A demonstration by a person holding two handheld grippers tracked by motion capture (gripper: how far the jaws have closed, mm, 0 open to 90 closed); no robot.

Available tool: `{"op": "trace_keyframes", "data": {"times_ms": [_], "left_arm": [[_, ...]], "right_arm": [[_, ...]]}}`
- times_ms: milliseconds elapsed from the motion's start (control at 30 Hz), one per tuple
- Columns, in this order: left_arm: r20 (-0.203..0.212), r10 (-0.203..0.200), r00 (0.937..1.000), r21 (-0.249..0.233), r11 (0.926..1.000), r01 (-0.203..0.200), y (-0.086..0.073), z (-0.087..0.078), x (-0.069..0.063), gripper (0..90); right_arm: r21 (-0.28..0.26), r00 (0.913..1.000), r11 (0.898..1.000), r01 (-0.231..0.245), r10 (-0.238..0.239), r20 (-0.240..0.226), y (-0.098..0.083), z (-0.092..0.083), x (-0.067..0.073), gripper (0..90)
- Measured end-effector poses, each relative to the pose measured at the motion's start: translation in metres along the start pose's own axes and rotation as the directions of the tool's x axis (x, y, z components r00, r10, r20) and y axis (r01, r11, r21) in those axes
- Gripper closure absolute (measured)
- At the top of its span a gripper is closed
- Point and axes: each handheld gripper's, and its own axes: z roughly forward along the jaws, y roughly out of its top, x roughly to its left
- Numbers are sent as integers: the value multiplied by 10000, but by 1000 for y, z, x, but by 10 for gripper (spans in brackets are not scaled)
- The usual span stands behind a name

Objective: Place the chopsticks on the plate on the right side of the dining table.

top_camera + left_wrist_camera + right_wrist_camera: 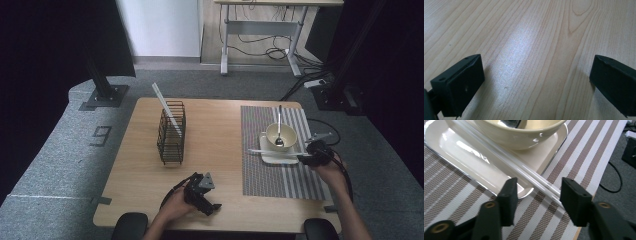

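Here the white chopsticks (534,176) lie as a pair across the white plate (456,150), their near ends sticking out past the plate's rim onto the striped placemat (579,152). Those ends sit between the jaws of the right gripper (537,195), closer to the jaw on the right of the right gripper view. The jaws stand partly apart, and neither pad presses on the sticks; they appear to rest on the plate and mat.

Just beyond the chopsticks, away from the gripper, a cream bowl (516,132) stands on the same plate. In the high view the bowl (281,136) holds a metal spoon (279,131), its handle leaning out over the far rim; the right gripper view catches only a shiny sliver of it. The high view also shows the right gripper (311,156) at the plate's right edge, with the chopsticks (272,151) running leftward from it.

Well off to the left of that gripper, a black wire basket (171,133) holds another white stick (167,110), tilted and rising above its rim.

The left gripper (207,200) rests near the table's front edge, away from all the dishes. In its own view the left gripper (536,80) has its jaws wide, with bare wooden table (536,37) between them.
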Motion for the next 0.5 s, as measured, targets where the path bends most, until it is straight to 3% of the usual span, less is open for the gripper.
{"op": "trace_keyframes", "data": {"times_ms": [67, 233, 400, 500], "left_arm": [[-2, -3, 10000, -4, 10000, 3, 0, 0, 0, 0], [-9, 5, 10000, -5, 10000, -5, 0, 0, 0, 0], [-5, 5, 10000, 2, 10000, -5, 0, 0, 0, 0], [-4, 5, 10000, 1, 10000, -5, 0, 0, 0, 0]], "right_arm": [[-147, 9999, 9998, -138, 139, 103, -3, -3, 2, 381], [-770, 9942, 9920, -998, 1025, 321, -13, -9, 6, 264], [-1700, 9830, 9705, -1708, 1796, 379, -24, -9, 13, 137], [-1992, 9764, 9593, -2001, 2120, 402, -30, -6, 16, 136]]}}
